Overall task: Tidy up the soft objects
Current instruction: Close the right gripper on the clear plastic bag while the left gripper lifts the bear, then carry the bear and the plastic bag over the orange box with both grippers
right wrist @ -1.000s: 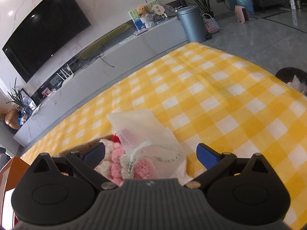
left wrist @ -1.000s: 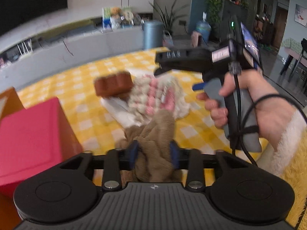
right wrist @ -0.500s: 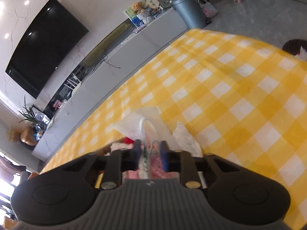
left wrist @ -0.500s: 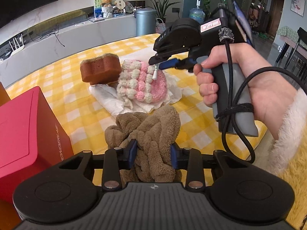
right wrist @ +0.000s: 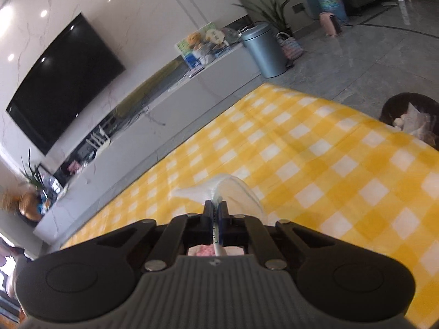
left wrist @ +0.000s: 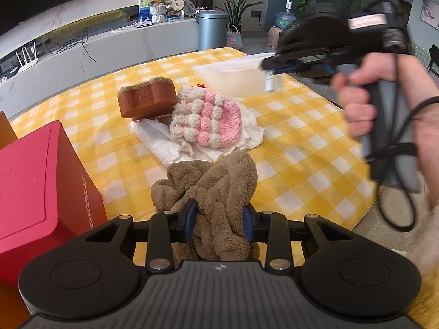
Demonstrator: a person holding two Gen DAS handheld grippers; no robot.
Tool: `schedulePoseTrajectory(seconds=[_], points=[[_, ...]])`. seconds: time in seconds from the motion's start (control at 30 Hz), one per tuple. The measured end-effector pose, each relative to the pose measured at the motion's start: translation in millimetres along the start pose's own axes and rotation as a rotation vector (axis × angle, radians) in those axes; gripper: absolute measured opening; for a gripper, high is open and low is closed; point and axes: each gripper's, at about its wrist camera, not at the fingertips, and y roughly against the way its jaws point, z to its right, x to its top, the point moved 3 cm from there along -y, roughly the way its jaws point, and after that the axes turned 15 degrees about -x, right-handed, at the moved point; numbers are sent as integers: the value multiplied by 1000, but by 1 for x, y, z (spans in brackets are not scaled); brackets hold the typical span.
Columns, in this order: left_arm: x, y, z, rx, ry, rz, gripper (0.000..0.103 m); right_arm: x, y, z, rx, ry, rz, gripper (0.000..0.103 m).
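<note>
My left hand-held gripper (left wrist: 219, 216) is clamped on the brown towel (left wrist: 211, 189), the red box (left wrist: 38, 181) lying nearest at nine o'clock, while my right hand-held gripper (right wrist: 216, 213) pinches the clear bag (right wrist: 233, 189).

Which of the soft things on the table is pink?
The crocheted pink-and-cream piece, lying on the white paper beside the brown sponge. The towel in the left gripper is tan.

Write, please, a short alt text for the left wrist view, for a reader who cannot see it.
The left gripper clamps a brown fluffy towel over a yellow checked tablecloth. Beyond lie a pink-and-white crocheted piece and a brown sponge; the right gripper lifts a translucent plastic bag.
</note>
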Motion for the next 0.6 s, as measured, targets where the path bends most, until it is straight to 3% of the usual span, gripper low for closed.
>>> schedulePoseTrajectory(seconds=[0.3,0.4,0.53,0.6], points=[[-1,5,-1,6,17,7,35,11,30,34,3,-88,34,0],[-1,7,-3,2,21,8,35,9,33,37,5,-102,2,0],[0,6,-3,-1,21,-1,35,1,18,36,-101,-47,-45,0],[0,5,-2,1,22,-2,34,-4,7,38,-86,-51,-84,0]])
